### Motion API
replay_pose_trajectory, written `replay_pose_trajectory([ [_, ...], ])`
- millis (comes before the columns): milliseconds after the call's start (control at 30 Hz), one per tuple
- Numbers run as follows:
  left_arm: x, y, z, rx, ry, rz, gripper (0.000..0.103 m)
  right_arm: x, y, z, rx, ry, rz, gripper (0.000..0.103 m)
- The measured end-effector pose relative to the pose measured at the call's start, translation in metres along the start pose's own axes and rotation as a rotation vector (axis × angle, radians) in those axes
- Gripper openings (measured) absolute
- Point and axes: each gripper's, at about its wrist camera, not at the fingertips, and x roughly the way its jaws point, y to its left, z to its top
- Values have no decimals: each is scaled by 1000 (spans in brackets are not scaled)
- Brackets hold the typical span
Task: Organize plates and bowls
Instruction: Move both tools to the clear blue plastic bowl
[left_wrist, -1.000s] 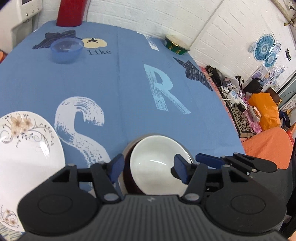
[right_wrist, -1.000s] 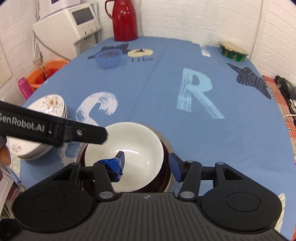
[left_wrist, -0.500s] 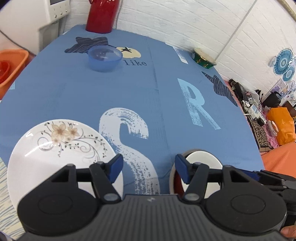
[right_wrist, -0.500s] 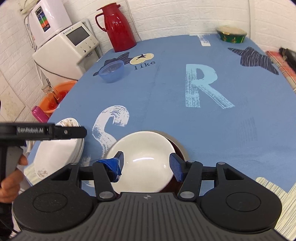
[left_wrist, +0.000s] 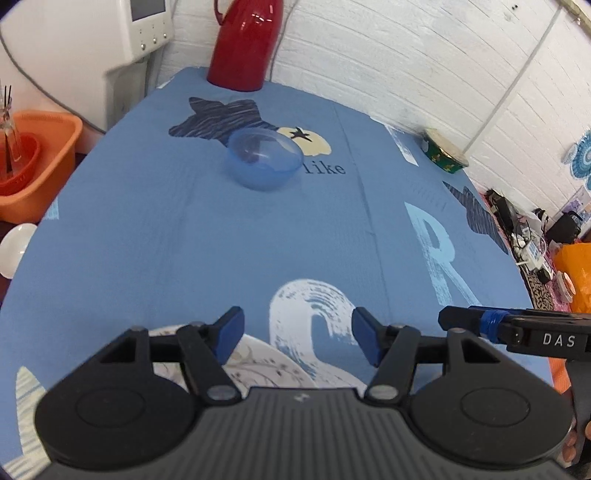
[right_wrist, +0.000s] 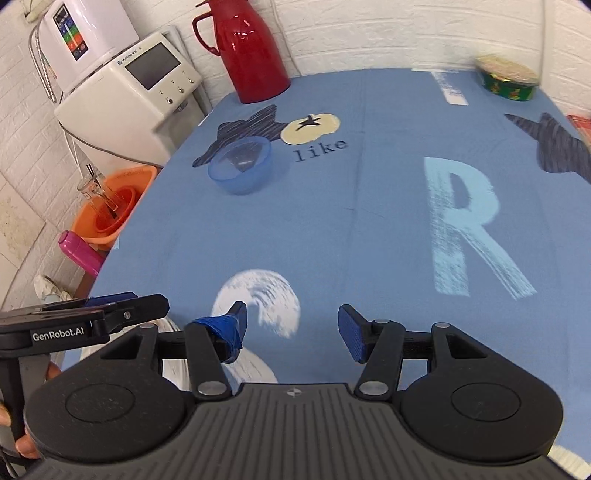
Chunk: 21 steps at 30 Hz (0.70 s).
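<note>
left gripper (left_wrist: 297, 341): jaws apart, empty, over plate (left_wrist: 258, 365) (mostly hidden) | right gripper (right_wrist: 290, 332): jaws apart, empty | blue bowl (left_wrist: 264, 158): upright on cloth (left_wrist: 221, 240), far side near red jug (left_wrist: 242, 40)

The right gripper (right_wrist: 290, 330) hangs over the blue-clothed tabletop (right_wrist: 369, 229), jaws spread wide with nothing between them. A translucent blue bowl (right_wrist: 240, 170) sits well ahead, a red thermos (right_wrist: 245, 51) beyond it. The left gripper (right_wrist: 92, 317) enters at lower left.
</note>
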Motion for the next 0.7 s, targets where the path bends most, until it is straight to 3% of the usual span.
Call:
replay_pose_trajectory([
  [267, 38, 71, 58, -135, 6, 99, 63, 74, 36, 63, -62, 39, 50, 40],
  [333, 51, 80, 77, -165, 18, 93, 63, 91, 40, 79, -59, 30, 55, 40],
  [533, 85, 72, 122, -181, -10, 27, 64, 133, 50, 129, -57, -29, 50, 40],
  [700, 131, 63, 138, -149, -44, 127, 65, 174, 52, 144, -139, -14, -71, 41],
])
